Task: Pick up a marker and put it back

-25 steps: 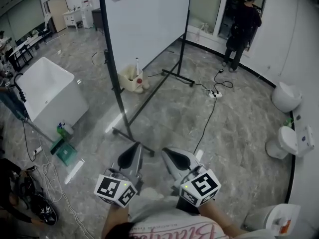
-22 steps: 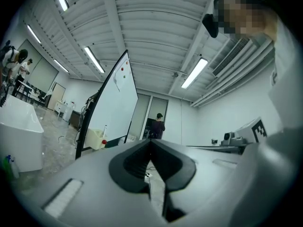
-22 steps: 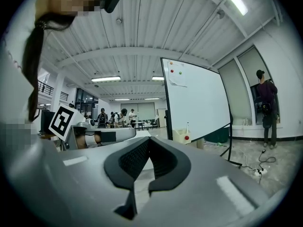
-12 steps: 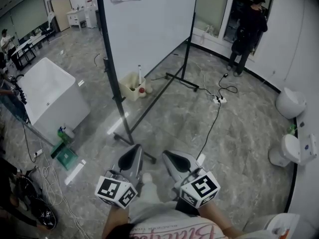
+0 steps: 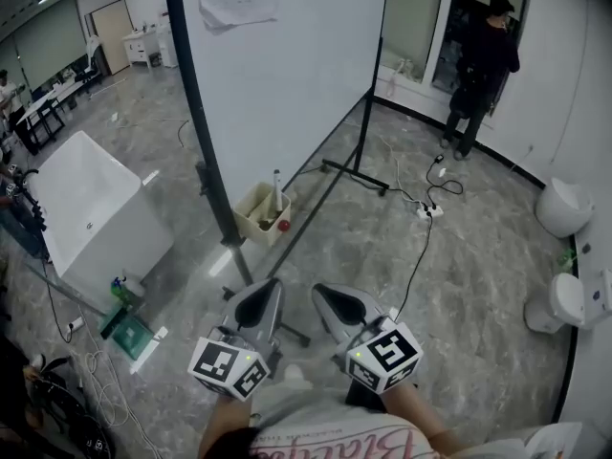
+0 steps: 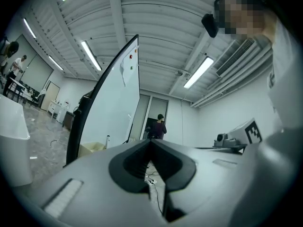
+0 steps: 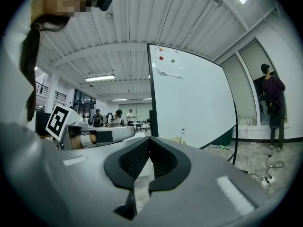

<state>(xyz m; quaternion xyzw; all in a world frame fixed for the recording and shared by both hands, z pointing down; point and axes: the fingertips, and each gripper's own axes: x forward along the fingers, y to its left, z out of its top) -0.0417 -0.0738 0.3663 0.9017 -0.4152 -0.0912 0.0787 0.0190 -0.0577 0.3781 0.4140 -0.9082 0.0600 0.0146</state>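
Marker not discernible near the tall white whiteboard (image 5: pixel 287 94); presumably light, rigid, smooth-barrelled, best gripped mid-barrel. Grey left gripper (image 5: pixel 260 299) and right gripper (image 5: pixel 330 302): jaws together, empty.

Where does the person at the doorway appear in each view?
Head view: person, top right.
Left gripper view: person, centre, just above the jaws.
Right gripper view: person, right edge.
Shared landmark: the whiteboard, left of the person in all views.
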